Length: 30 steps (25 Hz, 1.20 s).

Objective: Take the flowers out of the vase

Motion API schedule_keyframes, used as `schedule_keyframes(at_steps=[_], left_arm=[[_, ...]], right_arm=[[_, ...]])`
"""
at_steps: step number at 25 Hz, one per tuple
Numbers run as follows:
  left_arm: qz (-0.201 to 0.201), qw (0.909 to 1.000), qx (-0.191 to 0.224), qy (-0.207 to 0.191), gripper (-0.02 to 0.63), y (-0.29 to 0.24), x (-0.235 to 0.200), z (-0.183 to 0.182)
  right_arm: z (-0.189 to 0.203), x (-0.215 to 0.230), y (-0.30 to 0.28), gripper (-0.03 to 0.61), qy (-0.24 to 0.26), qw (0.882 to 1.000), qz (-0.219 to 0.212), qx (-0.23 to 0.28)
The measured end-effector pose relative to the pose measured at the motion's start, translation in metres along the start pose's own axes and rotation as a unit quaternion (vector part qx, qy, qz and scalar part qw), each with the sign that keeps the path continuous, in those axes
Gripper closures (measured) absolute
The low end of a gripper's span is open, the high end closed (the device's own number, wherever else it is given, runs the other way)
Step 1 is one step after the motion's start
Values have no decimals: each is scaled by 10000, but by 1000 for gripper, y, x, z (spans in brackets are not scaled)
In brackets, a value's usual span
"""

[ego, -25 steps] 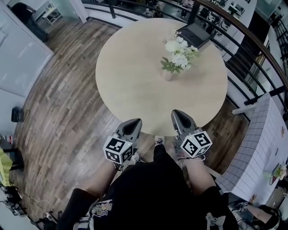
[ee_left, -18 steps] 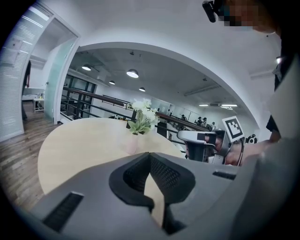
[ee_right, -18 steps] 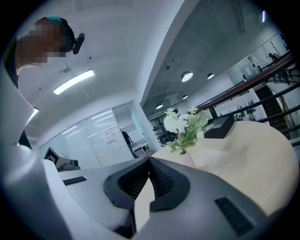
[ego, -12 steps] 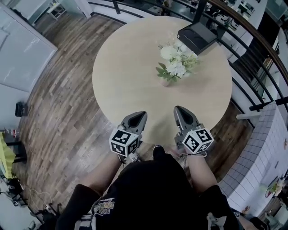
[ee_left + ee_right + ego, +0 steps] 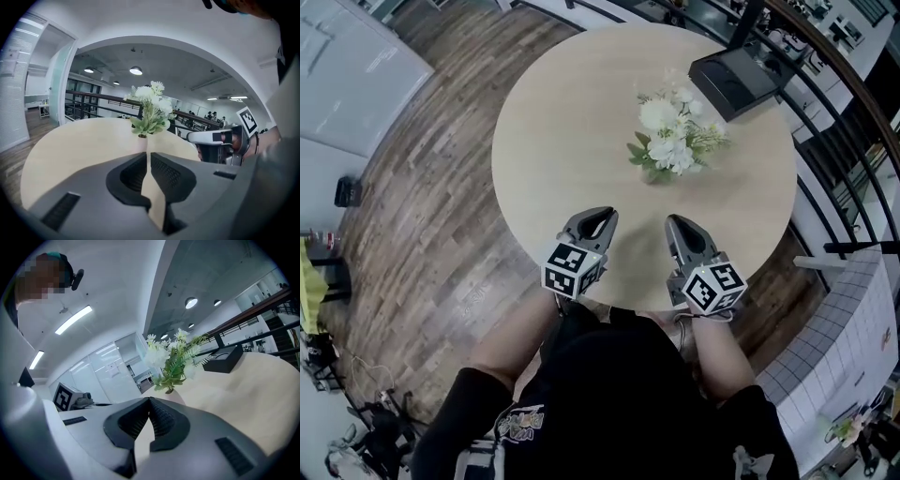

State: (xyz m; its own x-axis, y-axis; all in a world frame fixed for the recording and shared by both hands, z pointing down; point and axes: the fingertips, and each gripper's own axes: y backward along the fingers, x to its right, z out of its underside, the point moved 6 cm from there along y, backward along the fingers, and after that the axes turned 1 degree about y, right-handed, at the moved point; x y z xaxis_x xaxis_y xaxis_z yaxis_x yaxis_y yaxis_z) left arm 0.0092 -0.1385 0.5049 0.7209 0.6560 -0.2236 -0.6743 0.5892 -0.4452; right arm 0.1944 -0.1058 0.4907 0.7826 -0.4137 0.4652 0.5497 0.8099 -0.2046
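Flowers (image 5: 670, 136), white blooms with green leaves, stand in a small pale vase (image 5: 141, 143) on the round beige counter (image 5: 553, 112). Left gripper (image 5: 600, 215) and right gripper (image 5: 677, 221) hover over its near edge, jaws closed, both empty.

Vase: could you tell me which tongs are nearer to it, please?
Right. The right tongs lie below the vase in the head view, slightly to its right; the left tongs are farther, down to its left.
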Motion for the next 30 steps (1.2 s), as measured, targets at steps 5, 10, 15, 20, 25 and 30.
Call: schedule_keyframes(at_steps=[5, 10, 15, 20, 25, 30], left_arm=[[-15, 9998, -103, -140, 499, -31, -5, -1], [54, 9990, -189, -392, 436, -66, -14, -3], [321, 9973, -286, -603, 397, -101, -24, 2], [577, 9937, -263, -924, 385, -126, -34, -4], [914, 9884, -320, -1168, 383, -142, -37, -5], [1097, 9849, -354, -1288, 383, -154, -44, -6]], right_arm=[[-1, 14, -8, 557, -17, 10000, -3, -71], [-1, 22, -13, 557, 25, 9999, 100, -36], [3, 29, -15, 557, 62, 9993, 378, -16], [6, 35, -25, 556, 83, 9985, 549, -17], [9, 39, -33, 554, 107, 9976, 686, 59], [14, 46, -50, 552, 234, 9970, 737, 27]])
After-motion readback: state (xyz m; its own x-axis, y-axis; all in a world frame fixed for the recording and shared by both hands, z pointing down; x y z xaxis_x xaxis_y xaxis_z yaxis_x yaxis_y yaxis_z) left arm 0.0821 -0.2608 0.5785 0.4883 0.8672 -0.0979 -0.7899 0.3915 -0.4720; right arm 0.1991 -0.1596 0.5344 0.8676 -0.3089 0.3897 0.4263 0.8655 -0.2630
